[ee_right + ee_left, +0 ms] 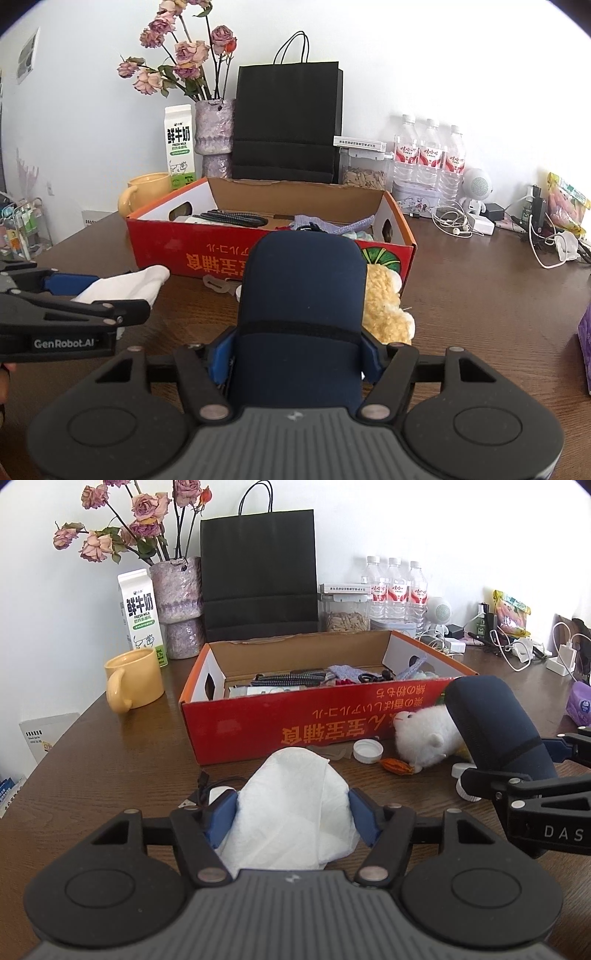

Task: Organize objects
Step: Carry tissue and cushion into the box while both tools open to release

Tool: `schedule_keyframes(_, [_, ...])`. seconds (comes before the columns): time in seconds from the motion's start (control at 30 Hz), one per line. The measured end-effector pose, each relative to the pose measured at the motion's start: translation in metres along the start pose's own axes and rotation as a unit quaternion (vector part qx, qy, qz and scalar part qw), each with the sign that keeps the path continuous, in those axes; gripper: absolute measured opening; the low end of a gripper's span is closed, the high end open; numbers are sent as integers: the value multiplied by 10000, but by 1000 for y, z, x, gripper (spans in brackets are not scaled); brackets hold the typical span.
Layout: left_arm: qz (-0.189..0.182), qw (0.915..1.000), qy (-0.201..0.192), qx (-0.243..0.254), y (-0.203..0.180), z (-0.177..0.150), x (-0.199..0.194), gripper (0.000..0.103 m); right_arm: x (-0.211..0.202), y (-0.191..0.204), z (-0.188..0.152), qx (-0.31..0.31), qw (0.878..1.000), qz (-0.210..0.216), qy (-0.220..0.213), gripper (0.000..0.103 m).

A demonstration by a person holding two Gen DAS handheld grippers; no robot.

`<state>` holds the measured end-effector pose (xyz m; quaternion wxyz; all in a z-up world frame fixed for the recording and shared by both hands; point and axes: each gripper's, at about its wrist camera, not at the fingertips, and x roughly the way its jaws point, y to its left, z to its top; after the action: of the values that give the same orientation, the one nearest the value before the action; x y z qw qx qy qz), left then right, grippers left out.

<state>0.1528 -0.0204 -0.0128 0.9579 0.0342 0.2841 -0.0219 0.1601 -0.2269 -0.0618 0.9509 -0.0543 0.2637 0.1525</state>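
My left gripper (291, 818) is shut on a white folded tissue (295, 808) and holds it above the brown table, in front of the red cardboard box (295, 723). The tissue also shows in the right wrist view (125, 284). My right gripper (297, 356) is shut on a dark navy pouch (301, 306), just before the box's front wall (207, 258). The pouch also shows in the left wrist view (495, 723). The box holds cords, cloth and other small items.
A white plush toy (424, 738), white bottle caps (367, 751) and an orange wrapper (399, 766) lie before the box. A yellow mug (133, 683), milk carton (140, 613), flower vase (179, 602), black paper bag (258, 576) and water bottles (395, 590) stand behind. Chargers and cables (546, 236) lie at right.
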Motion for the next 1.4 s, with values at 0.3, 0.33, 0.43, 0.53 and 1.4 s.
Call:
schedule_keyframes(0.3, [-49, 9997, -246, -11, 1, 26, 3, 67, 12, 3, 23, -73, 9998, 125, -142, 65])
schedule_keyframes(0.33, [-54, 9996, -275, -21, 1, 30, 5, 67, 13, 3, 26, -81, 9997, 147, -153, 65])
schedule_keyframes(0.43, [-95, 9993, -356, -23, 2, 41, 9, 67, 20, 3, 36, -92, 9995, 275, -149, 65])
schedule_keyframes(0.53, [-81, 9992, -399, -51, 3, 52, 16, 66, 29, 3, 47, -108, 9994, 285, -135, 65])
schedule_keyframes(1.4, [82, 9970, -626, -457, 7, 155, 121, 66, 158, -40, 150, 376, 9988, 291, -124, 65])
